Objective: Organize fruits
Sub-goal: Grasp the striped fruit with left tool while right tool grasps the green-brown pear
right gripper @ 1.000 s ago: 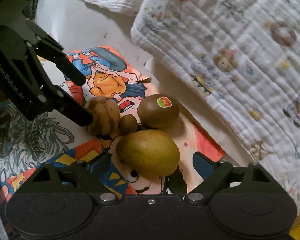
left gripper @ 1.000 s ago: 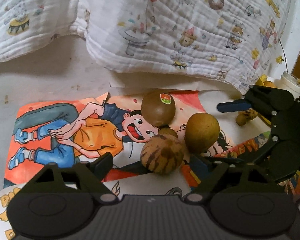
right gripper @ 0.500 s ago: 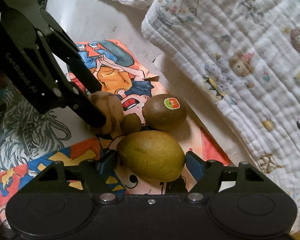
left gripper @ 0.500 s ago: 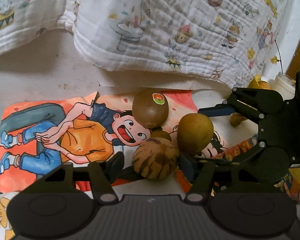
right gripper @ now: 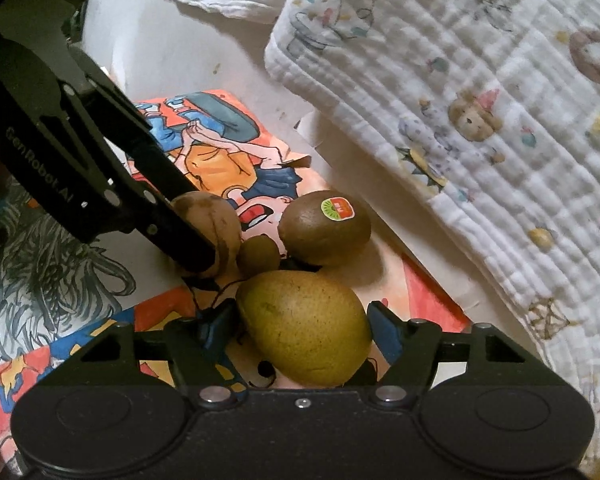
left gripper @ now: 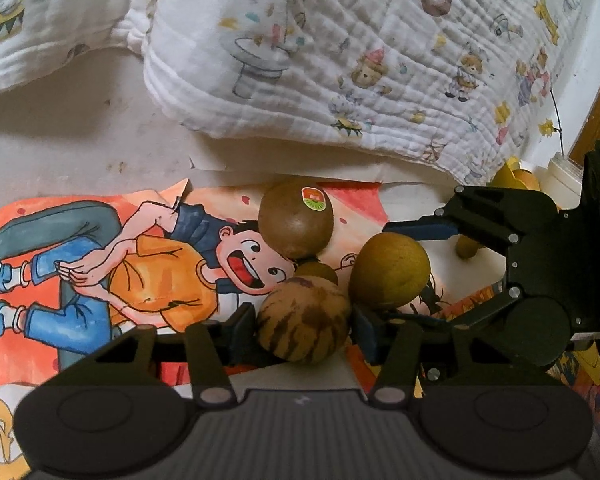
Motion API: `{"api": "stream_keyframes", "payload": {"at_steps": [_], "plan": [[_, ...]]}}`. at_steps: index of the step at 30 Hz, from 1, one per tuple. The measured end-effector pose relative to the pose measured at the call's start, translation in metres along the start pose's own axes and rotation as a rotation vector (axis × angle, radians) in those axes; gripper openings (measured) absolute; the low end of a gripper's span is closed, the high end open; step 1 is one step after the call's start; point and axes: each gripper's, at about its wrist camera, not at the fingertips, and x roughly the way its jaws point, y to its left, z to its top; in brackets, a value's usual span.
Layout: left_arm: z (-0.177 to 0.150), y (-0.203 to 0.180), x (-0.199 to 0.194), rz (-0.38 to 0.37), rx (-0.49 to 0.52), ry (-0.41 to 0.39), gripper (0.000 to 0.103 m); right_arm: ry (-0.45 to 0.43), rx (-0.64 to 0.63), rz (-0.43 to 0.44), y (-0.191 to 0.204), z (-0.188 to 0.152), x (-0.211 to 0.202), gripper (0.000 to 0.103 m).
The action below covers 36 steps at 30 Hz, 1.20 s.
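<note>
Pinching striped fruit (left gripper: 303, 322) in left claw (left gripper: 303, 326), right claw (right gripper: 302, 326) pinching green fruit (right gripper: 304, 326).

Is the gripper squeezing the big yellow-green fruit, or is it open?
Squeezing it. The right hand-held gripper has just been closing, and both blue pads now touch the sides of the yellow-green fruit.

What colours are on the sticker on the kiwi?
The sticker is red and green; the right wrist view shows it best.

The small brown fruit (left gripper: 318, 272) is mostly hidden among its neighbours; at three o'clock, the white jar (left gripper: 564, 178) sits half behind the right hand-held gripper (left gripper: 404, 272).
</note>
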Motion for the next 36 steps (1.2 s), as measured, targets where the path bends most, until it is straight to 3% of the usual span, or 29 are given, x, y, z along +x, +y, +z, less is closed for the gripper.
{"api": "stream_keyframes", "payload": {"at_steps": [18, 28, 36], "plan": [[-0.014, -0.007, -0.018, 0.033, -0.035, -0.003, 0.056, -0.089, 0.010, -0.111, 0.029, -0.016, -0.021, 0.069], [-0.028, -0.014, -0.047, 0.025, -0.048, -0.026, 0.056, -0.117, 0.014, -0.092, 0.055, -0.019, -0.054, 0.069], [-0.048, -0.027, -0.088, 0.013, -0.038, -0.055, 0.056, -0.119, 0.102, -0.040, 0.073, -0.030, -0.099, 0.069]]}}
